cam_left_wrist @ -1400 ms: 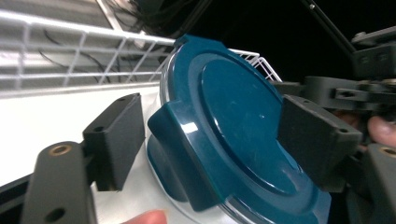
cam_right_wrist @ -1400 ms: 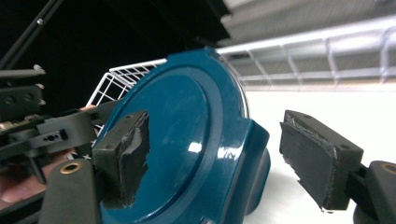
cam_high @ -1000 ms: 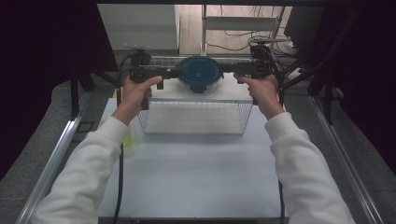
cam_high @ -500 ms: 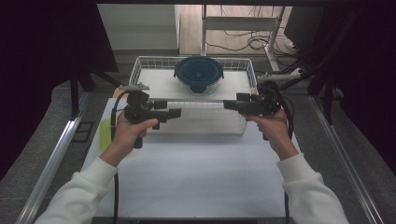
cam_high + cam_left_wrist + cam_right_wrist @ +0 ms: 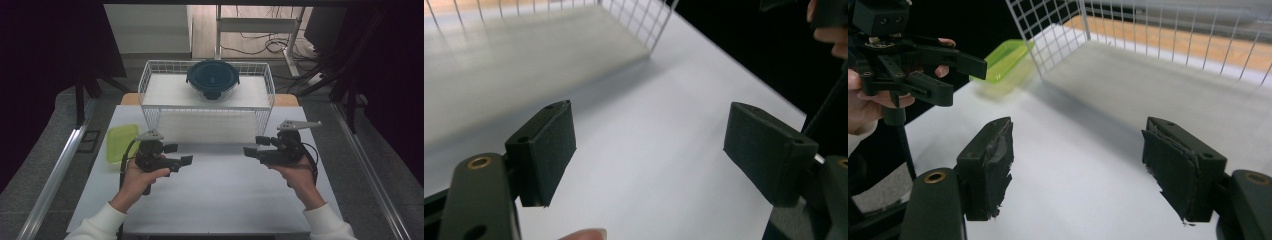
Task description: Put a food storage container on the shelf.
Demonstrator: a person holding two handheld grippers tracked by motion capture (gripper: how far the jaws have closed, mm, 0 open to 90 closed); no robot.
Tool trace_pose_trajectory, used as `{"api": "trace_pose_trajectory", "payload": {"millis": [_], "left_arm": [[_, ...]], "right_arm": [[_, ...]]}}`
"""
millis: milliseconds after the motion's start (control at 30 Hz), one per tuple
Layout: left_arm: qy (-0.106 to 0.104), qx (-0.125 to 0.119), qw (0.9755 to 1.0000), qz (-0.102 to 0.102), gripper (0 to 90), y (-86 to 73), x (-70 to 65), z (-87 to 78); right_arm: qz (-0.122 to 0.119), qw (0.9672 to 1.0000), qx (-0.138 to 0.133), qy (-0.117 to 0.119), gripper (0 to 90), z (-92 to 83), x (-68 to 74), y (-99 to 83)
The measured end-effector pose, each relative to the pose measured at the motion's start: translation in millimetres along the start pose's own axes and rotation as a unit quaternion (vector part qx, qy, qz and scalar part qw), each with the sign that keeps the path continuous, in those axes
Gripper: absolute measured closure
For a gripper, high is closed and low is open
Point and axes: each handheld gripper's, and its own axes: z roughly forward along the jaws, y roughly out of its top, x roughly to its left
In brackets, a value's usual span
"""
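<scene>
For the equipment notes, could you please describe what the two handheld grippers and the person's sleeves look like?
Both are black, pistol-like tools. The left gripper and right gripper each carry a grey three-cornered plate on top and trail a black cable. Each ends in two blocky black jaws; the right gripper's pads look worn and frayed, while the left gripper's pads look smoother. The sleeves are white with ribbed cuffs.

My surface (image 5: 215, 200) is covered with a plain white sheet, and a strip of bare wood shows at its far edge. A white wire basket (image 5: 150, 85) stands on it against the far edge, about midway between the two sides and spanning much of the width. A yellow-green shallow tray (image 5: 120, 141) lies flat at the left edge, just beside the basket's near left corner. The near half is bare white.
</scene>
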Motion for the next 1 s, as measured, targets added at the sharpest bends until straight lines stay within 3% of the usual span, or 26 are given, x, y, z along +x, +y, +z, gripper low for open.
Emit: {"api": "trace_pose_trajectory", "payload": {"millis": [167,433,600,767,1000], "left_arm": [[0.006,0.027,0.9995,0.016,20.3,-19.6,-8.0,6.3],[0.028,0.062,0.9972,0.032,20.9,-47.3,-8.9,14.7],[0.044,0.084,0.9942,0.052,20.9,-56.2,-6.2,18.9],[0.053,0.081,0.9939,0.054,21.0,-58.4,-5.1,16.3],[0.057,0.090,0.9927,0.056,21.0,-58.8,-5.7,21.3]], "right_arm": [[0.007,0.9998,0.015,0.007,29.2,1.8,1.8,-25.8],[0.018,0.9990,0.042,0.005,29.4,4.1,-3.9,-55.7],[0.025,0.9974,0.068,0.000,29.4,13.1,-8.3,-72.0],[0.027,0.9953,0.093,-0.003,29.4,23.5,-8.2,-81.5],[0.031,0.9950,0.095,-0.005,29.4,21.1,-7.4,-85.7]]}}
